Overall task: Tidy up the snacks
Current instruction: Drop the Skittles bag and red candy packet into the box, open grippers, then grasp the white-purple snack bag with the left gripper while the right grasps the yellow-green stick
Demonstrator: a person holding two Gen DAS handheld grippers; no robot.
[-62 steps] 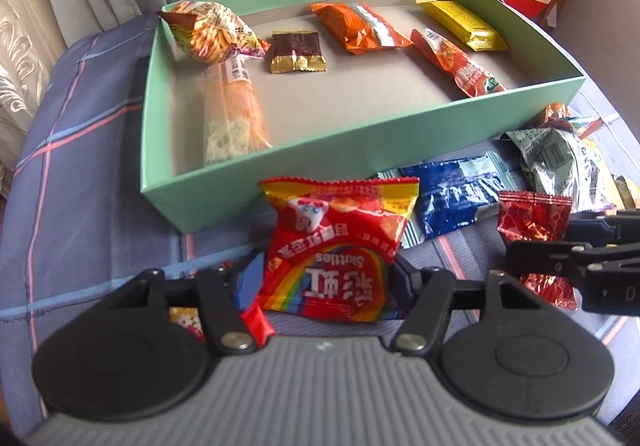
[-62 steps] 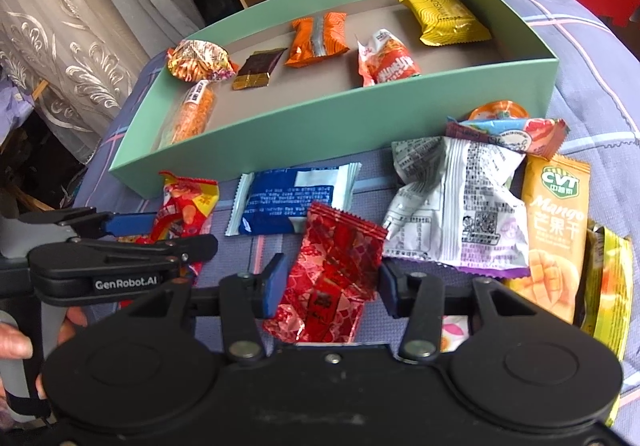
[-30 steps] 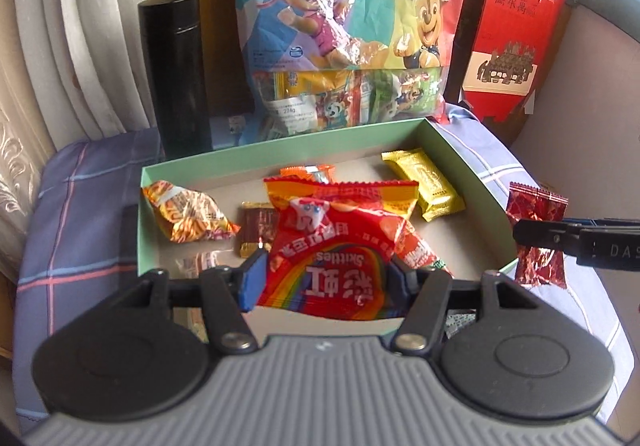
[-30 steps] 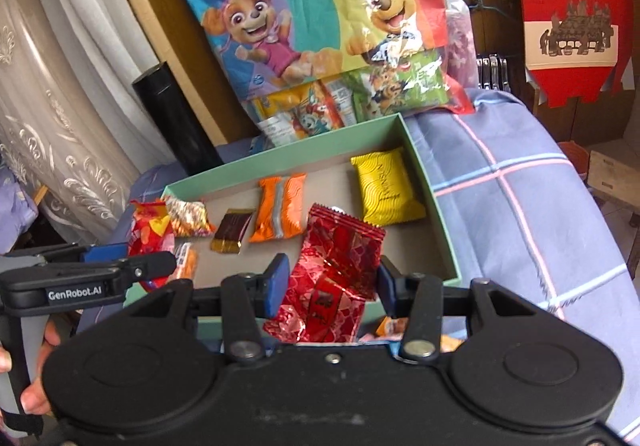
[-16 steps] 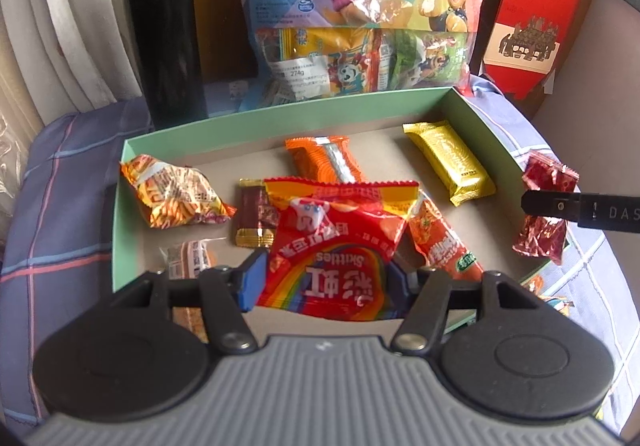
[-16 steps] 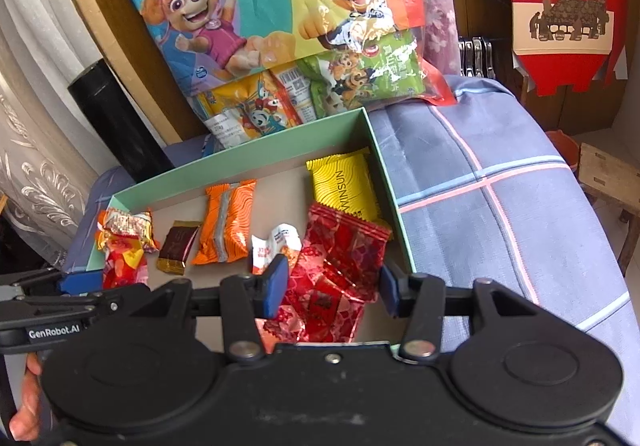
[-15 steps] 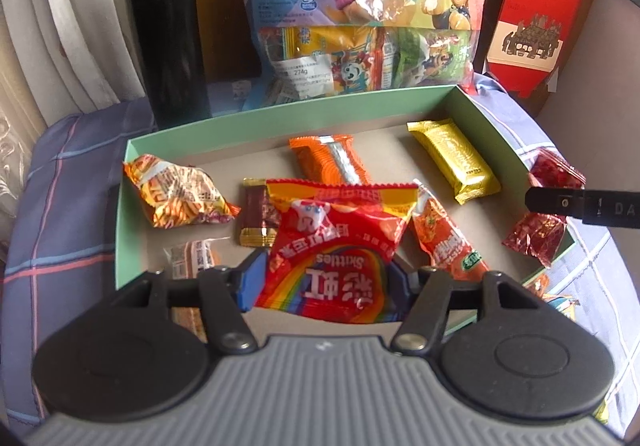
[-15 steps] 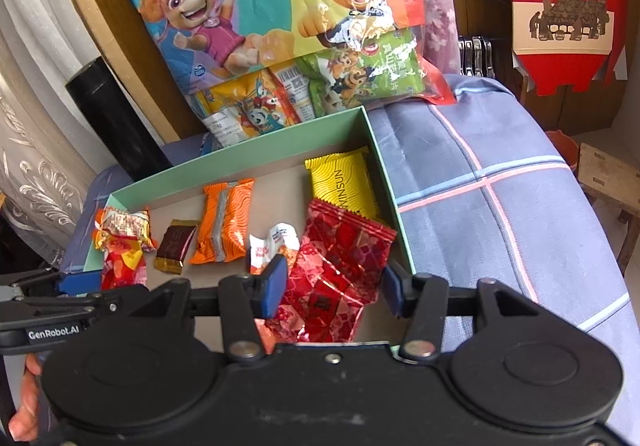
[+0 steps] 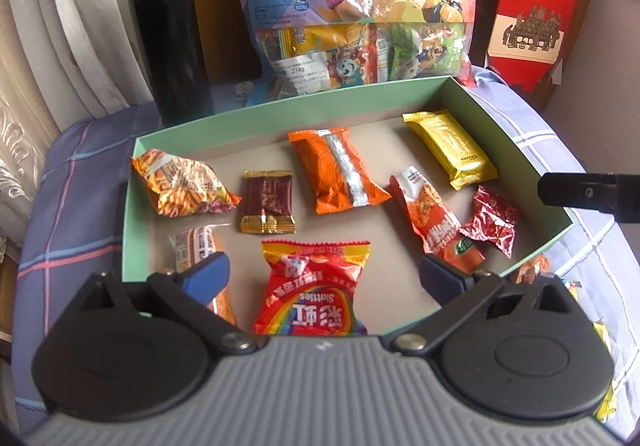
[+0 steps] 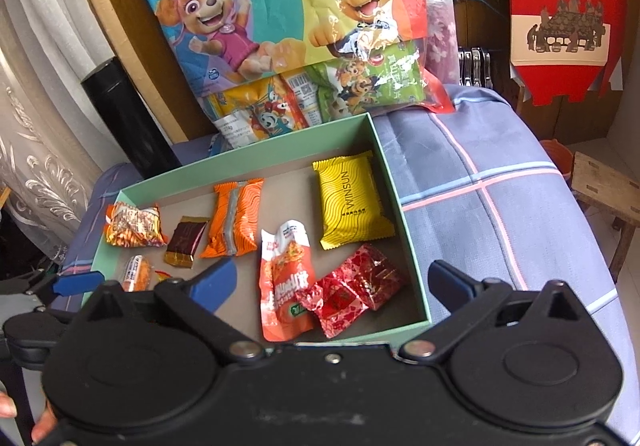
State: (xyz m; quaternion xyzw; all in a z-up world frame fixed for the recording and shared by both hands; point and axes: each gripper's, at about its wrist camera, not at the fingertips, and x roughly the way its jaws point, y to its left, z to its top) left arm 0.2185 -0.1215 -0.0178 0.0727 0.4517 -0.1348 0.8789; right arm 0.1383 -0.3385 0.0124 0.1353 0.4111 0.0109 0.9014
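Observation:
A green box (image 9: 280,111) (image 10: 404,213) holds several snacks. The red Skittles pack (image 9: 316,288) lies on the box floor at its near edge, between the fingers of my open left gripper (image 9: 324,278). The red foil candy pack (image 10: 352,294) (image 9: 490,219) lies in the box's near right corner, below my open right gripper (image 10: 332,286). In the box also lie a yellow bar (image 10: 350,199), an orange pack (image 10: 234,217), a long orange-red pouch (image 10: 286,278), a brown chocolate (image 9: 268,201) and an orange crinkled pack (image 9: 180,183).
A black flask (image 9: 168,33) stands behind the box at the left. A large cartoon snack bag (image 10: 288,29) leans behind it. A red paper box (image 9: 536,5) hangs at the right. More snacks (image 9: 532,270) lie on the plaid cloth (image 10: 500,185) outside the box's near right.
Both grippers have opened. The Skittles pack dropped from the left gripper onto the box floor, and the red foil pack dropped from the right gripper into the box's right corner.

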